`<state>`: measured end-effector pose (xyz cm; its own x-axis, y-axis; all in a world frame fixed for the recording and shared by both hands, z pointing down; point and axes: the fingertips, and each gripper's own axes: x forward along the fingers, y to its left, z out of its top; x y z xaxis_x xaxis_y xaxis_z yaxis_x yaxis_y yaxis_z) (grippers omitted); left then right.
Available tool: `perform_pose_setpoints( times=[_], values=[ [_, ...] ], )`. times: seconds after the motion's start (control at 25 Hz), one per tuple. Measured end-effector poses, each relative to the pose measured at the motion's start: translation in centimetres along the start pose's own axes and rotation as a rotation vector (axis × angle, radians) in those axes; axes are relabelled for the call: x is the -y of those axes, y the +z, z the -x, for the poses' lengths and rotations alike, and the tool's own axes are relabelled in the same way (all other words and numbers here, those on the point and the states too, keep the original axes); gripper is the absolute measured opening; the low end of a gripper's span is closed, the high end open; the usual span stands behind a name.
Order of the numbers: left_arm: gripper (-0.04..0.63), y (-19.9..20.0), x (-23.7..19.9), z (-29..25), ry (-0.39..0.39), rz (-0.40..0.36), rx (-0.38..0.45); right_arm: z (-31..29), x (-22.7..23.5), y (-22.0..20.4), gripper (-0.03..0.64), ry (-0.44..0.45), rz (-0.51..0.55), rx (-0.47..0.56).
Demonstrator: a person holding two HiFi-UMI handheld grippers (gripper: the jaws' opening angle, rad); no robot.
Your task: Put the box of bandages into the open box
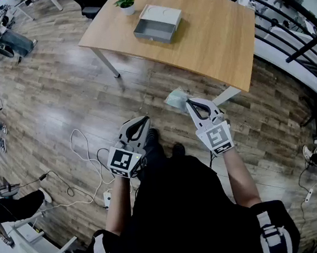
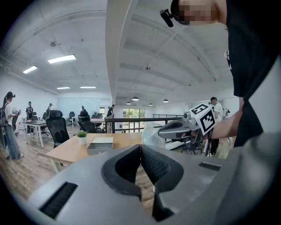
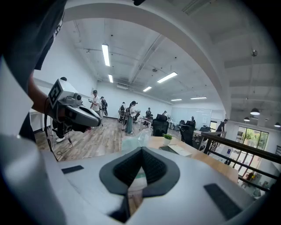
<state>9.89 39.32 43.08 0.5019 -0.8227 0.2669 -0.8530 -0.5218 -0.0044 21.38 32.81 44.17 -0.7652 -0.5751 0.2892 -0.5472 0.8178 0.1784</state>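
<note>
The box of bandages (image 1: pixel 176 99) is a pale green pack in clear plastic wrap. My right gripper (image 1: pixel 190 103) is shut on it and holds it in the air, short of the wooden table (image 1: pixel 216 36). In the right gripper view the pack (image 3: pixel 133 142) sticks out past the closed jaws of the right gripper (image 3: pixel 141 152). The open grey box (image 1: pixel 157 23) lies on the table's far side, its lid tilted back. My left gripper (image 1: pixel 144 119) is shut with nothing in it, level with the right one. Seen in the left gripper view, the left gripper (image 2: pixel 140 147) has its pads touching.
A small potted plant (image 1: pixel 126 2) stands on the table left of the open box. White cables (image 1: pixel 88 160) trail over the wood floor at my left. A black railing (image 1: pixel 288 15) runs behind the table. People and office chairs (image 3: pixel 160 126) are farther off.
</note>
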Motion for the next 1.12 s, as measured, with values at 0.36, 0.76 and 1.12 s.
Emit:
perform_pose_setpoints(
  times=[0.36,0.76,1.12],
  values=[
    [0.023,-0.1,-1.5,0.3,0.005,0.017,0.010,0.0,-0.5,-0.3,0.025,0.007,-0.016,-0.011],
    [0.023,-0.1,-3.2,-0.3,-0.030,0.029,0.009,-1.6,-0.9,0.4,0.025,0.003,-0.027,-0.029],
    [0.023,-0.1,-6.6,-0.4,-0.068,0.029,0.011,-4.2,-1.2,1.6,0.025,-0.028,-0.025,-0.043]
  ],
)
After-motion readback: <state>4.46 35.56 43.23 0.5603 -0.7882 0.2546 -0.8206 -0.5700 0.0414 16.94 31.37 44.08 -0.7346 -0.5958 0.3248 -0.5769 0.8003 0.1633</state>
